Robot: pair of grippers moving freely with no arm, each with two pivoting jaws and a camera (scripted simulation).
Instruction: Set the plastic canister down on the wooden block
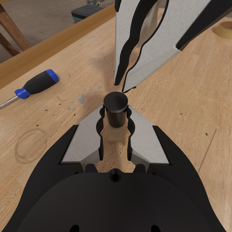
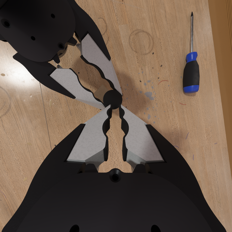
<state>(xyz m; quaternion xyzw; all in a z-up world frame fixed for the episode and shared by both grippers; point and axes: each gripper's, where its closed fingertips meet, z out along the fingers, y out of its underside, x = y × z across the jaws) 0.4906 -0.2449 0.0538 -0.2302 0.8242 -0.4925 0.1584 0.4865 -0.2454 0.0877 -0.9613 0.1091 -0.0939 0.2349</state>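
Note:
A black plastic canister [image 1: 115,103] with a flat lid stands upright on a small pale wooden block [image 1: 116,135] on the workbench. My left gripper [image 1: 115,108] is shut on the canister, one fingertip on each side just under the lid. My right gripper [image 1: 120,87] hangs just beyond the canister, tips slightly above its lid, open only narrowly and empty. In the right wrist view, the right gripper [image 2: 115,106] points down at the near edge of the canister [image 2: 112,98]. The left gripper [image 2: 113,99] comes in from the upper left. A corner of the block [image 2: 100,91] shows behind the canister.
A blue and black screwdriver [image 1: 37,84] lies to the left, also in the right wrist view [image 2: 191,74]. A roll of tan tape [image 1: 224,30] sits far right. A raised wooden rail [image 1: 50,44] bounds the bench's far left edge.

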